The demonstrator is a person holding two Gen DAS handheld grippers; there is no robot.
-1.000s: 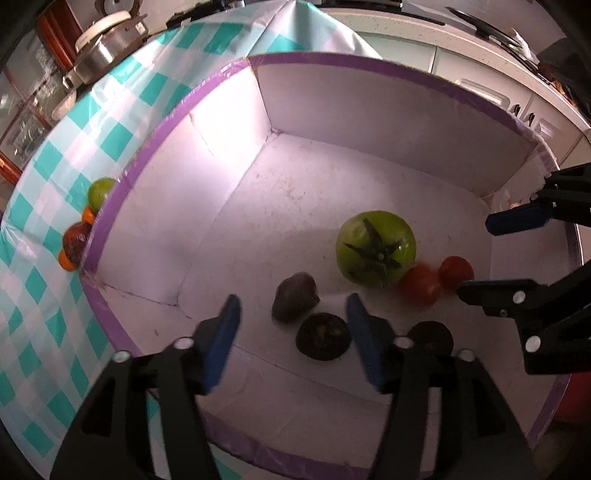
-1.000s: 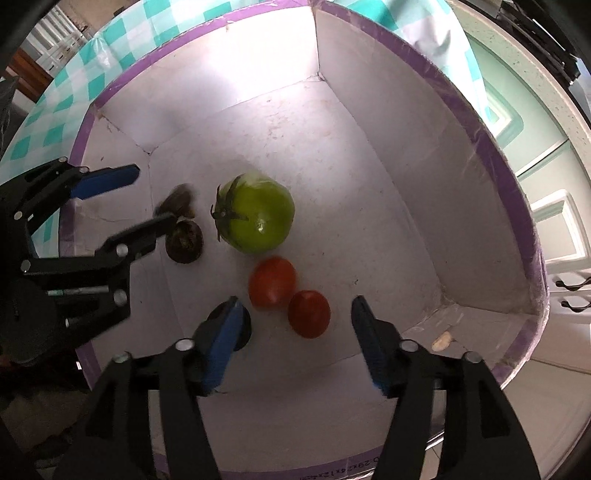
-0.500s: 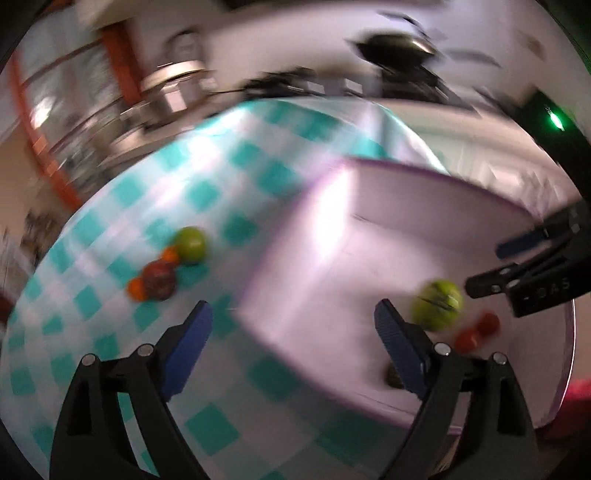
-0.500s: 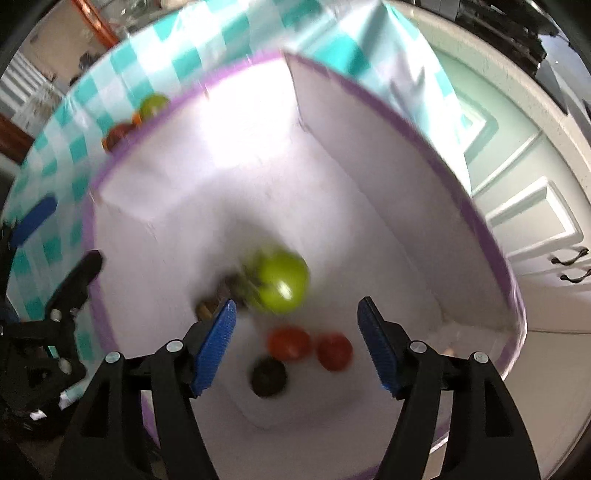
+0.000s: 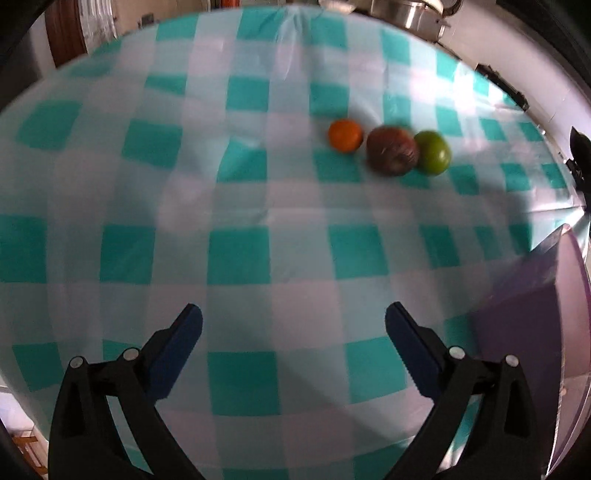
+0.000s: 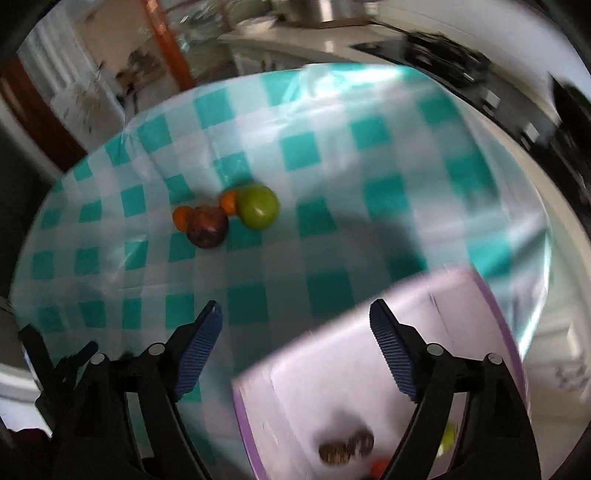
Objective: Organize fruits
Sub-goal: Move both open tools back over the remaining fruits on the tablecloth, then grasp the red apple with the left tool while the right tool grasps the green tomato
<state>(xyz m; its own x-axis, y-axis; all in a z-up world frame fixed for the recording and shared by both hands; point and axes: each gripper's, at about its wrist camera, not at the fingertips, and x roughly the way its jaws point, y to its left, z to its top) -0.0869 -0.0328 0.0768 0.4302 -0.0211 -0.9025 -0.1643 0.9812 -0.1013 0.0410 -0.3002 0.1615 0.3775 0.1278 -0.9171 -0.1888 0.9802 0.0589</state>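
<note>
On the teal checked tablecloth (image 5: 236, 254) lie an orange fruit (image 5: 345, 135), a dark red-brown fruit (image 5: 392, 149) and a green fruit (image 5: 433, 151) in a touching row. In the right wrist view the dark fruit (image 6: 207, 227) and green fruit (image 6: 258, 206) show with two small orange fruits (image 6: 181, 218) beside them. My left gripper (image 5: 293, 325) is open and empty above the cloth, well short of the fruits. My right gripper (image 6: 295, 319) is open and empty over the near corner of the white box (image 6: 461, 295), which holds dark round fruits (image 6: 345, 446).
The purple-edged box corner (image 5: 532, 295) stands at the right in the left wrist view. Metal pots (image 5: 406, 11) and a counter lie beyond the table's far edge. Kitchen cabinets and a wooden door surround the table.
Both grippers have pulled up out of the box and swung left toward the fruits on the cloth. Both stay open and empty.
</note>
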